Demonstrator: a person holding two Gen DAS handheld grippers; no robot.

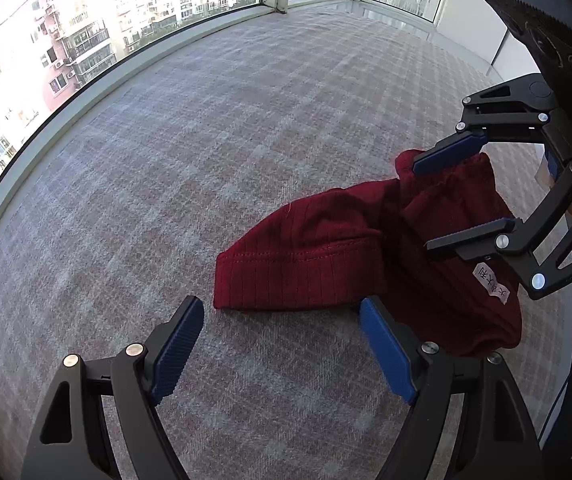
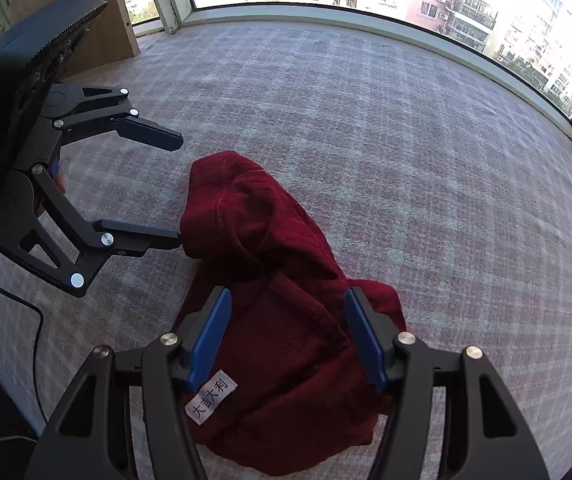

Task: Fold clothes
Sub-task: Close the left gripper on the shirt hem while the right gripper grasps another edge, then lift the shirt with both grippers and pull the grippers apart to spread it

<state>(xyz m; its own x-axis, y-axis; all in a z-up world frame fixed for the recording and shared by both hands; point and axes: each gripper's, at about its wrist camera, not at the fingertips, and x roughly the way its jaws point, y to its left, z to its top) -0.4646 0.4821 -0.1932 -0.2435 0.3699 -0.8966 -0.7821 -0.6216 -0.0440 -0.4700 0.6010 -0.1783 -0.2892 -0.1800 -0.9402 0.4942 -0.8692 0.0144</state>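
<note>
A dark red ribbed garment point(image 1: 306, 256) point(image 2: 269, 240) lies crumpled on a plaid pink-and-grey surface point(image 1: 205, 160). A white label point(image 1: 492, 282) point(image 2: 211, 396) with printed characters is sewn on it. My left gripper point(image 1: 281, 308) point(image 2: 179, 189) is open, its fingers on either side of the stitched hem end; in the right wrist view its lower finger touches the cloth's edge. My right gripper point(image 2: 288, 294) point(image 1: 422, 206) is open too and straddles the bunched end near the label. Neither holds the cloth.
The plaid surface point(image 2: 406, 140) stretches wide beyond the garment to a window sill point(image 1: 85, 92) and large windows. A wooden panel point(image 2: 85, 8) stands at the far left in the right wrist view. A black cable point(image 2: 37, 320) runs along the near left edge.
</note>
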